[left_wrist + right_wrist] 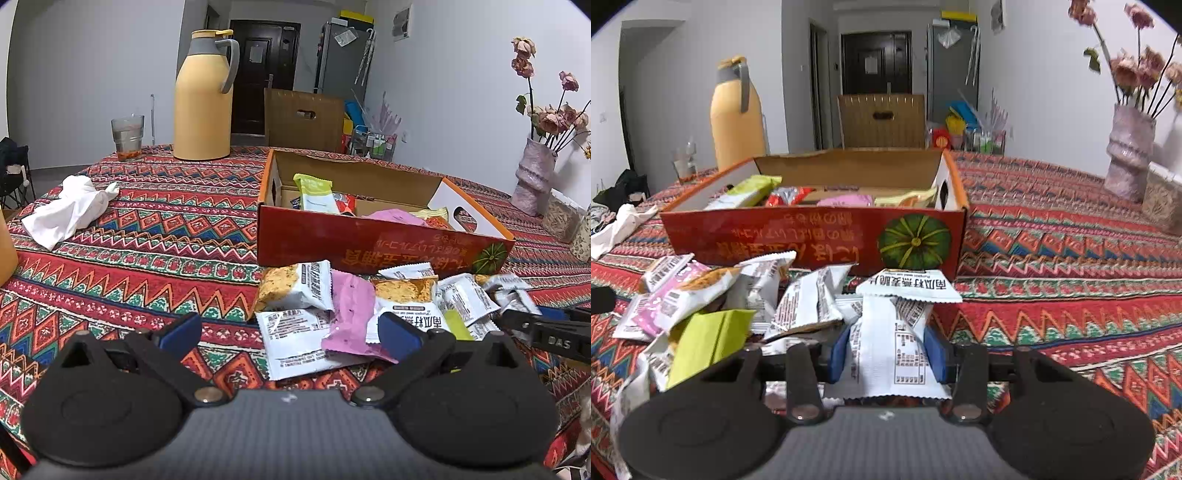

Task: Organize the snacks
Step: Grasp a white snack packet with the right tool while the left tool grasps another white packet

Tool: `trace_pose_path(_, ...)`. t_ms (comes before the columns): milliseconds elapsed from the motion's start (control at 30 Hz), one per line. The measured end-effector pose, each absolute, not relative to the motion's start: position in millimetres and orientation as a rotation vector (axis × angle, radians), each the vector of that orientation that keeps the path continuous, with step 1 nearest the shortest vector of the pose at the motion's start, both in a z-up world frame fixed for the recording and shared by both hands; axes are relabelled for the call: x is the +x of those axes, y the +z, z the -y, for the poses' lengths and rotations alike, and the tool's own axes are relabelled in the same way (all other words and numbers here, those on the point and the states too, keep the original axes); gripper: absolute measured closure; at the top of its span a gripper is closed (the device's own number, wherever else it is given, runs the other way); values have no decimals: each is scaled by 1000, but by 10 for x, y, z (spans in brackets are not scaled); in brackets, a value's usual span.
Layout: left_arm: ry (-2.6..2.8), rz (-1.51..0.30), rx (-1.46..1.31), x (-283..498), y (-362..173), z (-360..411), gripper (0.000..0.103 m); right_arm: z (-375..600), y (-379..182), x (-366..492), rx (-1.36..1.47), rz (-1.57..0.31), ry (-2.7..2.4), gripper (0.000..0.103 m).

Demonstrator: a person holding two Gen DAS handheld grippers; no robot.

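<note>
Item: white snack packet (897,354), clamped lengthwise in your right gripper (889,356), red carton (775,236) straight ahead of it; left gripper (291,334) spread wide, empty, farther back.

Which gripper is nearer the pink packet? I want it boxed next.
Left. The left gripper hangs right over the pink packet; the right gripper sits farther right, clamping a white packet.

A: What is held by the right tool (889,356)?
B: A white crinkle-edged snack packet with black print (892,354) is clamped between its blue pads.
A: And ahead?
B: A red cardboard box printed with a green pumpkin (812,240) is seen on the patterned worktop (1052,258).
</note>
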State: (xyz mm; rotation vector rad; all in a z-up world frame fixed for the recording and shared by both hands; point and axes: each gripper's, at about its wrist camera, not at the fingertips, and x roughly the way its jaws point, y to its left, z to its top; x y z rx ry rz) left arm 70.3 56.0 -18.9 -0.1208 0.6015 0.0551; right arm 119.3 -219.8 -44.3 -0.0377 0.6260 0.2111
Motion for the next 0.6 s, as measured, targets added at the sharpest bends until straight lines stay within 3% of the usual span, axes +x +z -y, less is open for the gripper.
trace_pose_path(600,8,-643,-84,459,-149,-187,0,2360,-302,662,5,-534,212,59)
